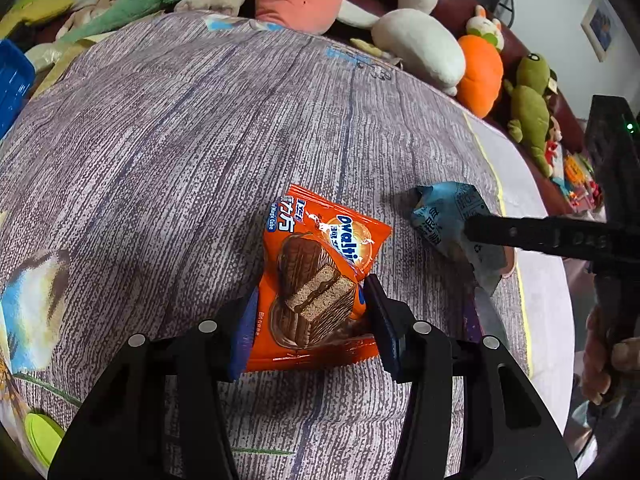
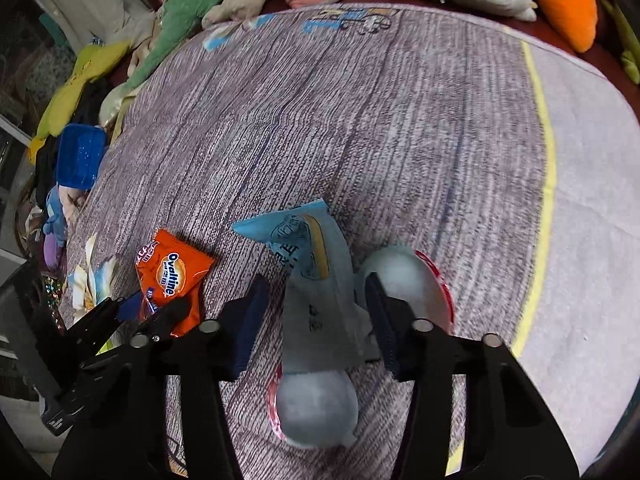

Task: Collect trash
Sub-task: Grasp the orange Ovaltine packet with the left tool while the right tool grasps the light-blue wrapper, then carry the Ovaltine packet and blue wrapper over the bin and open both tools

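An orange Ovaltine snack wrapper (image 1: 316, 280) lies on the purple-grey mat (image 1: 180, 140). My left gripper (image 1: 310, 300) is open, its fingers on either side of the wrapper's lower half; both show at the left in the right wrist view, wrapper (image 2: 172, 280), gripper (image 2: 154, 308). A crumpled light blue wrapper (image 2: 316, 280) lies between the open fingers of my right gripper (image 2: 316, 308), over two white plastic cups with red rims (image 2: 404, 276). In the left wrist view the right gripper's finger (image 1: 520, 234) reaches over the blue wrapper (image 1: 444, 212). I cannot tell whether any pad touches a wrapper.
Plush toys (image 1: 420, 40) line a dark red sofa beyond the mat's far edge. A blue tray (image 2: 78, 156) sits off the mat's left edge. A green disc (image 1: 40, 436) lies at the near left. A pale strip with a yellow line (image 2: 548, 160) borders the mat on the right.
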The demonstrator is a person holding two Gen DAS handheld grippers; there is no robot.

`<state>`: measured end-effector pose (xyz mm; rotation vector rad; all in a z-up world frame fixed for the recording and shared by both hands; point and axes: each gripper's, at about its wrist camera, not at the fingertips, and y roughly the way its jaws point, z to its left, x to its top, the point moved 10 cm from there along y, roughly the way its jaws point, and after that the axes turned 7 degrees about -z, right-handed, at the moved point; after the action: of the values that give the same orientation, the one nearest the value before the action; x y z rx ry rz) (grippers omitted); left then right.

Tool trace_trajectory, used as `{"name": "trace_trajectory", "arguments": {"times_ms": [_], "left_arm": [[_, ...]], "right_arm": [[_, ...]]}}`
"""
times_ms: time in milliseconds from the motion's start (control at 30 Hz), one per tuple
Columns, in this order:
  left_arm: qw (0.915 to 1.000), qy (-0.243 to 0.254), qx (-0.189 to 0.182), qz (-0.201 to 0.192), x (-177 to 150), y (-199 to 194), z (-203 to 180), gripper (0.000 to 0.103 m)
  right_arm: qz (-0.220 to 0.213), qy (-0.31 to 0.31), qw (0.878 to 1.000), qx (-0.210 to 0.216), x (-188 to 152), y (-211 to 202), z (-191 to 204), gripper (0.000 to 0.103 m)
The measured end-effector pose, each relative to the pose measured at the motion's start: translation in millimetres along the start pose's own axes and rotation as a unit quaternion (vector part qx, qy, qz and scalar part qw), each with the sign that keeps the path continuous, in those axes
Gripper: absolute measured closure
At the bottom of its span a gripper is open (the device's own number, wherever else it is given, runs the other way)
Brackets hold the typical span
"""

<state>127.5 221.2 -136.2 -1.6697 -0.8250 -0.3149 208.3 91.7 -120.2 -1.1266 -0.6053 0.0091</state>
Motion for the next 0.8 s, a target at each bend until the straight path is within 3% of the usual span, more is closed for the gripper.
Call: {"name": "trace_trajectory", "arguments": {"times_ms": [33,133,467,800], "left_arm": [[1.0,-0.001,0.001,0.0,0,0,0,0.052],[1.0,-0.003,0.003,-0.002,0,-1,-1,0.052],[0.9994,0.02,-0.011,-0.026,18,-19,-38,0.052],[0.996,0.07,-0.041,-0.036,15,-36,-111,0.052]], "right_arm": [[0.001,-0.004,1.0,0.0,-1,3,0,0.079],[0.0,-0.007,1.0,0.001,-4,2,1,0.087],[-0.038,0.026,0.998,0.031,-8,-45,-8,0.088],[-0.07,0.054,0.996,0.023,-29,-97,-44,0.088]]}}
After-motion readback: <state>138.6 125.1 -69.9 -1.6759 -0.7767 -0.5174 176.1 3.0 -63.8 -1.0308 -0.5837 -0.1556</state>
